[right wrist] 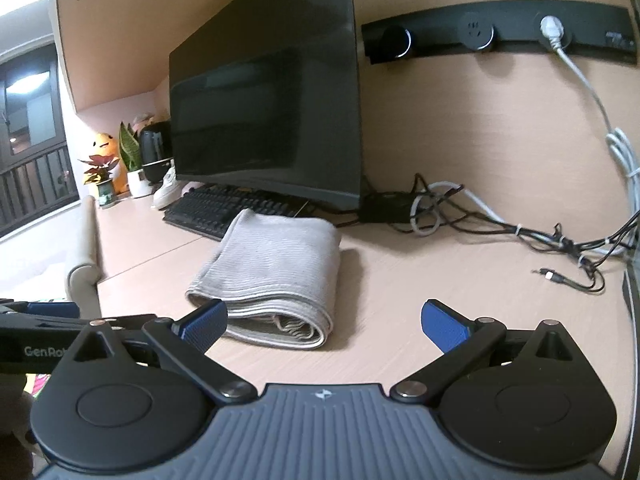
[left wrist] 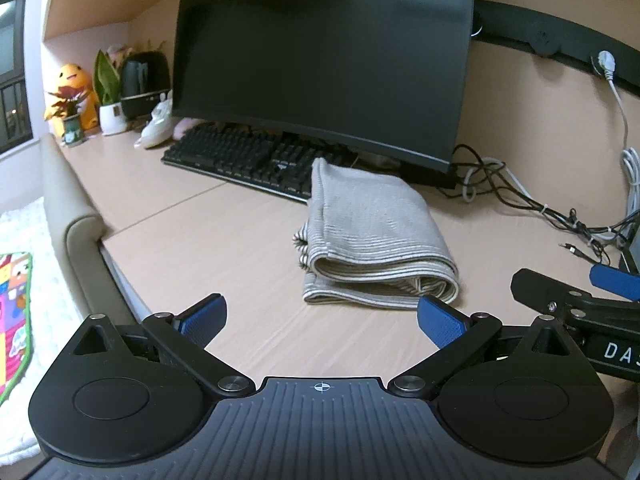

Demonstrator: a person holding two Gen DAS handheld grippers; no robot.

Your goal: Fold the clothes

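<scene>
1. Since both tongs are spread wide and empty, nothing is gripped right now: left tongs (left wrist: pixel 322 322) and right tongs (right wrist: pixel 324 322) both hang above the desk (left wrist: pixel 224 240), short of the cloth.
2. Folded garment (left wrist: pixel 372 236) lies flat on the desk, just in front of the keyboard (left wrist: pixel 248 160) and monitor (left wrist: pixel 320 52), far end close to or touching the keyboard edge (cannot tell which). Cable tangle (right wrist: pixel 500 228) sits well apart to the right.
3. Looks like a grey ribbed knit, already folded into a multi-layer stack; layered edges face the cameras, a rounded fold runs along the right side.
4. Handling estimate: light, soft, floppy. No stiffness, so it will sag and open up if lifted from one point. Knit surface should grip the blue pads fine, low slip risk. Not fragile.
5. Where to hold: pinch all layers together at the two near corners, one tongs each, right tongs at the rounded-fold corner, left tongs at the stepped-edge corner where lower layers stick out.
6. Risk: grabbing only the top layer peels the stack apart. Go low, pads touching the desk, and close over the full thickness.
7. Task state estimate: fold looks nearly or fully done; maybe one more half-fold or just a tidy.
</scene>
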